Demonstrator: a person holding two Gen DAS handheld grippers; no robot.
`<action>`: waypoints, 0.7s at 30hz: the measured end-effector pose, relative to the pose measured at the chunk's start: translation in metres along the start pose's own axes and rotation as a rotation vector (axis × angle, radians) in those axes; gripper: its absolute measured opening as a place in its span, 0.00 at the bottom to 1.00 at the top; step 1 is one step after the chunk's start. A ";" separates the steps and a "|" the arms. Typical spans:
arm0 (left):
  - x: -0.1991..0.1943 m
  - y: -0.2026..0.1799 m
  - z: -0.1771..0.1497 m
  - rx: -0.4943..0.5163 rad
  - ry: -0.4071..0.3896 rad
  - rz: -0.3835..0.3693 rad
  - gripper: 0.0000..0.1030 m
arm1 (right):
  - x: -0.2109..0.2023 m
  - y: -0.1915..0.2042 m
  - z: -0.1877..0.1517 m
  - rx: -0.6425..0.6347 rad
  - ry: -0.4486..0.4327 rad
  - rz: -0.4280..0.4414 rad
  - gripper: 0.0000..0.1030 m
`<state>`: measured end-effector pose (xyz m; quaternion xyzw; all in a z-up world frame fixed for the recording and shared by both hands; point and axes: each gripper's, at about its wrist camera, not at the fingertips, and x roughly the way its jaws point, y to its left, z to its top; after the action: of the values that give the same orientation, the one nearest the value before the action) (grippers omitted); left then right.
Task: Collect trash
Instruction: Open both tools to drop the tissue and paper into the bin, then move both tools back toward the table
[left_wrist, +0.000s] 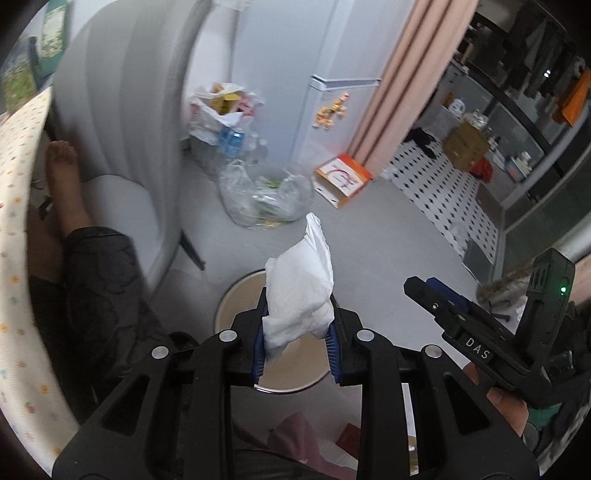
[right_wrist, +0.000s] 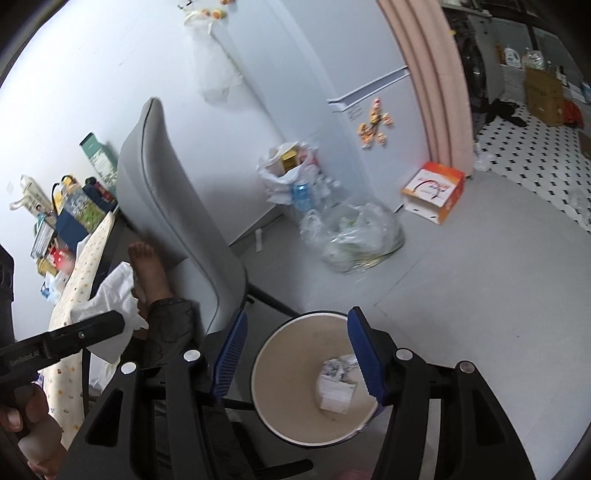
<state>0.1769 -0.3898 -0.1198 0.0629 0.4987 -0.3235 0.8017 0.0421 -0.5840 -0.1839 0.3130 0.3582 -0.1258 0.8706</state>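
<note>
My left gripper (left_wrist: 297, 332) is shut on a crumpled white tissue (left_wrist: 301, 295) and holds it above a round beige waste bin (left_wrist: 236, 295) on the floor. My right gripper (right_wrist: 295, 354) is open and empty, its blue pads on either side of the same bin (right_wrist: 280, 373), above it. Crumpled white paper (right_wrist: 338, 384) lies inside the bin. In the right wrist view the left gripper with the tissue (right_wrist: 110, 295) shows at the left. In the left wrist view the right gripper (left_wrist: 436, 295) shows at the right.
A grey chair (right_wrist: 166, 206) stands left of the bin, with a person's leg and bare foot (right_wrist: 147, 262) on it. A clear plastic bag of trash (left_wrist: 266, 195), a white bag (left_wrist: 218, 110), bottles and an orange box (left_wrist: 343, 177) lie by the fridge. A table with a dotted cloth (left_wrist: 18, 258) is at left.
</note>
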 end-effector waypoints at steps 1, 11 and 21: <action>0.001 -0.004 0.001 0.004 0.002 -0.006 0.39 | -0.003 -0.003 0.001 0.003 -0.005 -0.008 0.55; -0.011 -0.005 0.001 -0.013 -0.046 -0.030 0.72 | -0.013 -0.004 0.003 0.004 -0.020 -0.017 0.57; -0.051 0.030 -0.008 -0.097 -0.121 -0.005 0.85 | -0.027 0.041 0.005 -0.102 -0.046 0.007 0.74</action>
<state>0.1735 -0.3398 -0.0874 0.0031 0.4643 -0.3040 0.8318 0.0443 -0.5553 -0.1437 0.2665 0.3427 -0.1117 0.8939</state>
